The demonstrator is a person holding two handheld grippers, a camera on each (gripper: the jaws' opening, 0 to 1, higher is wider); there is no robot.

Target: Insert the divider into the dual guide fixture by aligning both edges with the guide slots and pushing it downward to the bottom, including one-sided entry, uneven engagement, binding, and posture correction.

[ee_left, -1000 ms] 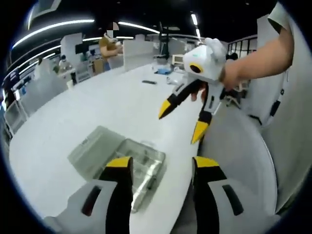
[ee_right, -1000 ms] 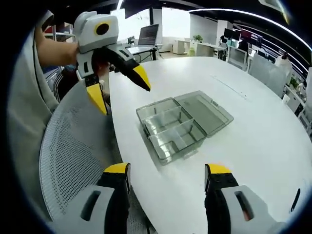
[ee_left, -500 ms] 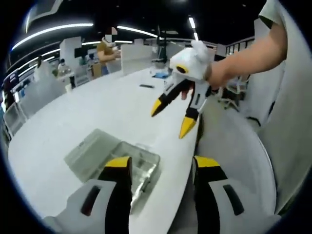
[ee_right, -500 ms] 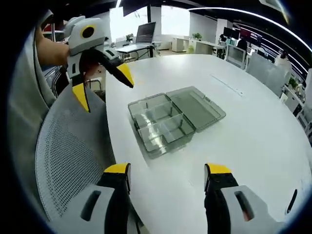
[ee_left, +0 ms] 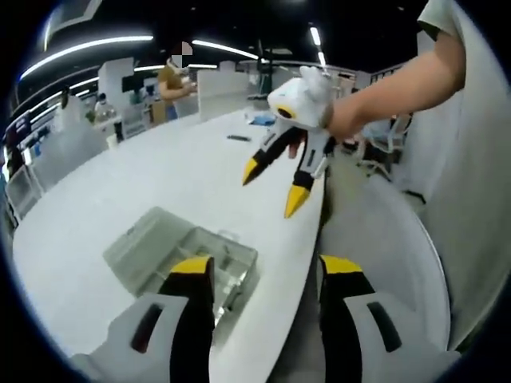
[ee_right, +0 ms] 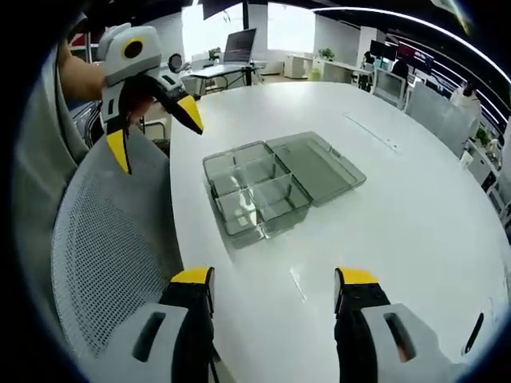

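Note:
A clear plastic compartment box [ee_right: 254, 195] lies on the white table [ee_right: 399, 239], its lid [ee_right: 315, 163] folded open flat beside it. Clear partitions stand inside the box, and I cannot single out the divider among them. In the left gripper view the box [ee_left: 180, 255] sits just beyond my left jaw. My left gripper [ee_left: 265, 271] is open and holds nothing; in the right gripper view it [ee_right: 154, 136] hangs above the table's curved edge, left of the box. My right gripper [ee_right: 274, 279] is open and empty too, and in the left gripper view it [ee_left: 273, 187] hovers over the table edge, held by a bare arm.
A grey mesh chair [ee_right: 104, 239] stands against the table's near edge, also seen as the chair [ee_left: 383, 239] on the right. A small dark object [ee_left: 239, 137] lies far down the table. A laptop [ee_right: 242, 48] and desks stand behind, and a person [ee_left: 172, 80] is in the background.
In the left gripper view the right gripper has moved left and a little farther off. In the right gripper view the left gripper has drifted left. The box has stayed put; both stay open.

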